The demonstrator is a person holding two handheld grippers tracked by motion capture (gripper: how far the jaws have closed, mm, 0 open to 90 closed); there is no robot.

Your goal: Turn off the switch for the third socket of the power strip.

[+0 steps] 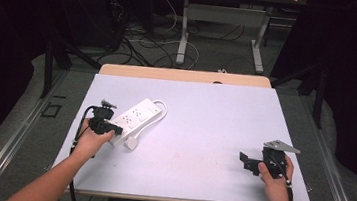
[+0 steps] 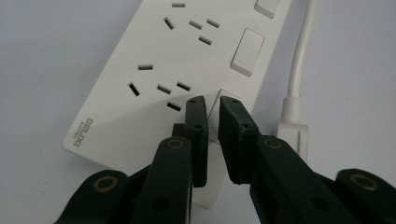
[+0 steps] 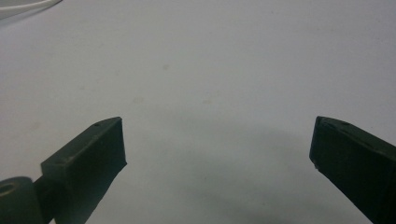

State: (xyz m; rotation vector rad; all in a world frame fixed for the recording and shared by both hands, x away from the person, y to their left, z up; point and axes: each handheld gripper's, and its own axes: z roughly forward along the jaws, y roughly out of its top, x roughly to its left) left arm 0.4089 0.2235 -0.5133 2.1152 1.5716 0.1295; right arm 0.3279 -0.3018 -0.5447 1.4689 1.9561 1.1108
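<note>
Desk (image 1: 215,114), pale lavender top. White power strip (image 1: 136,115), lying flat and diagonal toward the desk's left edge, its cable (image 1: 162,110) looping off the far end and its white plug (image 1: 132,143) resting beside the near end. Left tool (image 2: 212,105), held over the strip's near end: jaws nearly closed, a narrow gap between them, tips at a rocker switch (image 2: 224,100), gripping nothing. Right tool (image 3: 217,144), near the desk's right front corner, well apart from the strip: jaws spread wide, empty, above bare desk.
</note>
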